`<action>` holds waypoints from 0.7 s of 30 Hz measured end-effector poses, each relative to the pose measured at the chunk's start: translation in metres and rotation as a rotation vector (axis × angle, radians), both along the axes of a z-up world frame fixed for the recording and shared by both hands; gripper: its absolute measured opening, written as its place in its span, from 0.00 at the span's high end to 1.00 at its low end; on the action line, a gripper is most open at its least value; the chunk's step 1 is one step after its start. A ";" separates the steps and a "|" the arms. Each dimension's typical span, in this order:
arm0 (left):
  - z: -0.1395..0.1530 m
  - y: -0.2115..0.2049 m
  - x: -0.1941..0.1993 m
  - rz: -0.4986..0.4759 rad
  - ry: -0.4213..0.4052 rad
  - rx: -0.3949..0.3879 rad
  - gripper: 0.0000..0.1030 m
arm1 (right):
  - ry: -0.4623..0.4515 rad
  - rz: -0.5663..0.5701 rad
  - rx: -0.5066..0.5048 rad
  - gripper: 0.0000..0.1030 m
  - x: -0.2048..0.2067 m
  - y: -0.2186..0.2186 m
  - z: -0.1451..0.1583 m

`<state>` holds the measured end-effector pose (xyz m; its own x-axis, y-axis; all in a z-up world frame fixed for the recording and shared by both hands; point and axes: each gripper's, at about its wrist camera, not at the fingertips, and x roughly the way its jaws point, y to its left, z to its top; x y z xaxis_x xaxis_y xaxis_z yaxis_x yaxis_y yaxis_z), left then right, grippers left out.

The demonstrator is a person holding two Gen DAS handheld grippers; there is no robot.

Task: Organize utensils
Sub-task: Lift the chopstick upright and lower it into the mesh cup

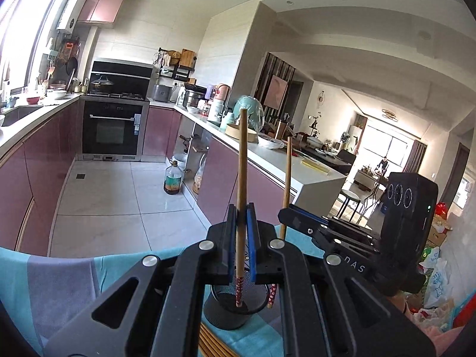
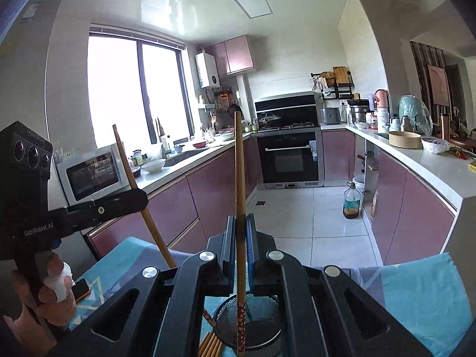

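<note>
Two hand-held grippers hovered side by side over a black mesh utensil holder (image 1: 235, 303) that stood on a tabletop covered with a teal and grey cloth (image 1: 59, 282). The left gripper (image 1: 241, 238) had its fingers pinching one bamboo chopstick (image 1: 241, 178), held nearly upright, its red patterned end hanging just inside the holder's rim. Just to the right of it, the right gripper (image 2: 241, 238) pinched a second chopstick (image 2: 239, 178) the same way, its patterned tip hanging over the holder's mouth. More loose bamboo chopsticks (image 2: 209, 343) lay flat on the cloth just beside the holder's base. A person's hand (image 2: 44, 294), one finger wrapped in white, gripped the left gripper's handle. Behind the holder stretched a kitchen with pink cabinets.
</note>
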<state>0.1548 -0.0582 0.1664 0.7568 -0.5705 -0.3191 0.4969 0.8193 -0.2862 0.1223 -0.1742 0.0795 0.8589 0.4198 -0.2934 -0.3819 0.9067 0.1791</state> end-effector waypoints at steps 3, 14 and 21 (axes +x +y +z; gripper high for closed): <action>-0.009 -0.018 0.014 -0.005 0.034 0.036 0.93 | 0.010 -0.011 0.000 0.95 0.014 0.000 -0.008; -0.080 -0.060 0.057 -0.070 0.195 0.177 0.93 | 0.234 0.008 -0.095 0.95 0.050 0.020 -0.078; -0.102 -0.066 0.079 -0.056 0.223 0.213 0.92 | 0.280 -0.013 -0.112 0.94 0.058 0.019 -0.080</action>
